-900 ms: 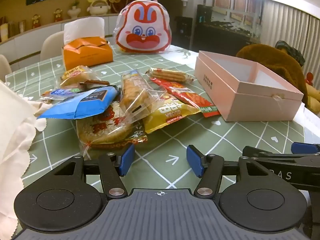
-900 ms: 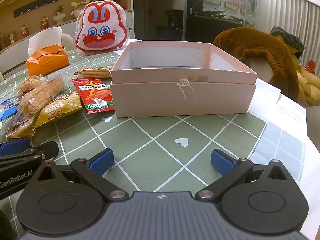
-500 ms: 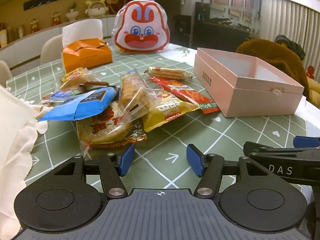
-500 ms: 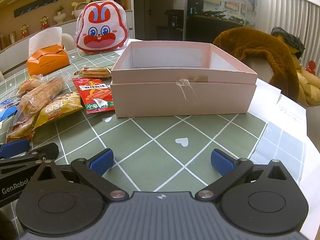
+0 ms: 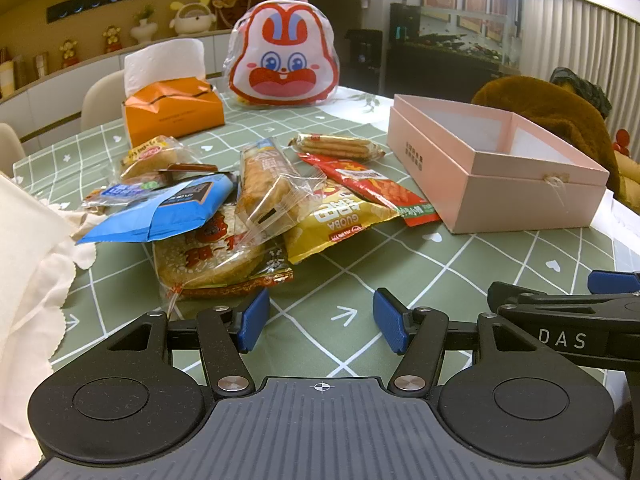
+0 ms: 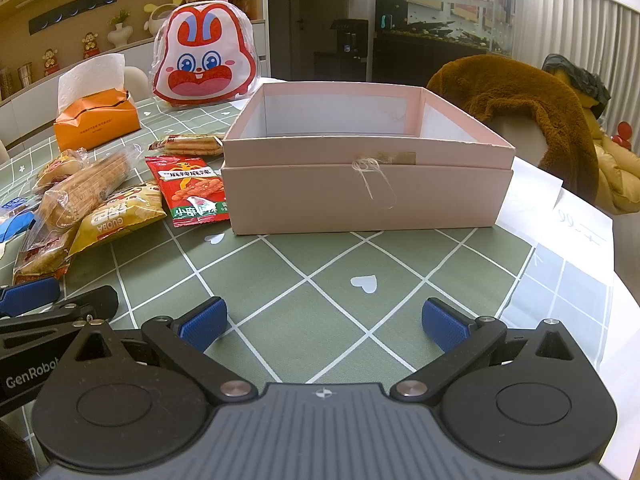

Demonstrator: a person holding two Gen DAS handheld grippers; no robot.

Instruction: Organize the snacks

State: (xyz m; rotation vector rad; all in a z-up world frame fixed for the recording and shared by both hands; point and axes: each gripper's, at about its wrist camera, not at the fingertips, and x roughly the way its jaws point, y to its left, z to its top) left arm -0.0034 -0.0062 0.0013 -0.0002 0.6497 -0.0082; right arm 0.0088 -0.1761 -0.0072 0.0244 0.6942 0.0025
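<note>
We hold both grippers, left (image 5: 320,320) and right (image 6: 324,322), jaws apart and empty, above the counter (image 6: 320,280); a yellow "GUOBA" packet (image 5: 340,220) tops the snack pile (image 5: 224,208) beside the open pink box (image 6: 368,184).

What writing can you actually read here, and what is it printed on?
"GUOBA": yellow snack bag, seen upside down.
"DAS": right gripper arm.
"GenRobo", cut off: left gripper arm.
Chinese print on the red packet, pink box and orange tissue box: too small to read.

Orange tissue box (image 5: 173,114), brown coat (image 6: 516,100)
</note>
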